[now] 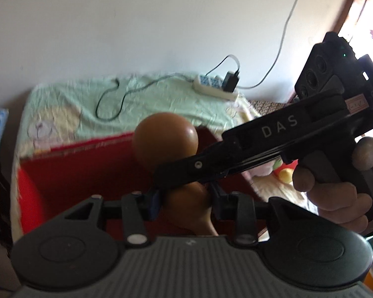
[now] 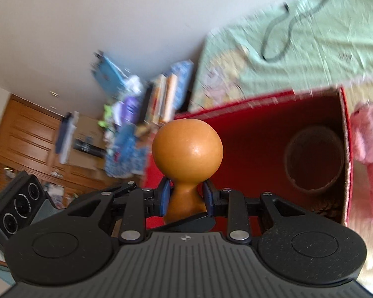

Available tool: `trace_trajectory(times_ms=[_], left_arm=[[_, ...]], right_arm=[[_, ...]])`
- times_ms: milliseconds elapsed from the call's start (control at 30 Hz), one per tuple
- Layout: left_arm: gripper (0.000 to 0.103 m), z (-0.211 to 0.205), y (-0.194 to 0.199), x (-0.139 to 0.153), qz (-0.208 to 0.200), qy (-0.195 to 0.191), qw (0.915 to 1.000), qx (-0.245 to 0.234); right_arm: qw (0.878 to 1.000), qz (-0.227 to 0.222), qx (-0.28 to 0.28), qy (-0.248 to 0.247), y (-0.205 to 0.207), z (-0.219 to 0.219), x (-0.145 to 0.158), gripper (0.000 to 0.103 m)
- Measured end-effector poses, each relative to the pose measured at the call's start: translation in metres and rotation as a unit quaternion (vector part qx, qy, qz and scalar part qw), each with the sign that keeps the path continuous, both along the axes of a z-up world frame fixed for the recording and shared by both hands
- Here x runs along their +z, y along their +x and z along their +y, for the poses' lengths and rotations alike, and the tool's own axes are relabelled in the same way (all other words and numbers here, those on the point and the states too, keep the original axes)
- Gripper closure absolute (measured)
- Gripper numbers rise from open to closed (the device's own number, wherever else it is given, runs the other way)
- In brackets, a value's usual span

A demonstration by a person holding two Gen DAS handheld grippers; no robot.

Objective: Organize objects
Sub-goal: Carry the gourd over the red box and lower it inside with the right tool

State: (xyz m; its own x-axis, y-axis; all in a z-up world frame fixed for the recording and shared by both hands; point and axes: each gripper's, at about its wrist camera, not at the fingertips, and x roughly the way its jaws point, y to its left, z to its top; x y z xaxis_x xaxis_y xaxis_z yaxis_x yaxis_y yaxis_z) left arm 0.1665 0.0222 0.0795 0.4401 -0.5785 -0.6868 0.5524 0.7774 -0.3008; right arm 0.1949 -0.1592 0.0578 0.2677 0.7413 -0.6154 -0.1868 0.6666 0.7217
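A brown gourd (image 2: 187, 149) with a round upper bulb is held over an open red box (image 2: 261, 134). My right gripper (image 2: 185, 196) is shut on the gourd's narrow neck. In the left wrist view the same gourd (image 1: 165, 139) stands upright, and my left gripper (image 1: 185, 201) is closed on its lower bulb, blue pads (image 1: 154, 203) against its sides. The right gripper (image 1: 163, 173) crosses in from the right and clamps the neck just above, with a hand (image 1: 335, 193) on its handle. The gourd's base is hidden.
Inside the red box (image 1: 87, 173) lie a brown cylindrical pot (image 2: 313, 159) and a pine cone (image 2: 325, 209). A pink plush toy (image 2: 368, 154) lies right of the box. A power strip (image 1: 213, 87) with cables rests on the green sheet (image 1: 149, 94). Books (image 2: 161, 99) and a wooden cabinet (image 2: 24, 136) stand left.
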Motion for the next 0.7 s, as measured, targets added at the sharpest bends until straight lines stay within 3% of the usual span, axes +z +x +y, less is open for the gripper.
trace_trajectory(times_ms=[233,700], left_arm=[[0.067,0.005,0.028,-0.044,0.088,-0.008,0.9960,0.015],[0.067,-0.011,0.058,-0.071,0.201,-0.002,0.9780,0.054]], right_arm=[[0.997,0.038,0.015,-0.062,0.011,0.017,-0.026,0.072],[0.989,0.056,0.013,-0.139,0.020,0.025,-0.047,0.073]])
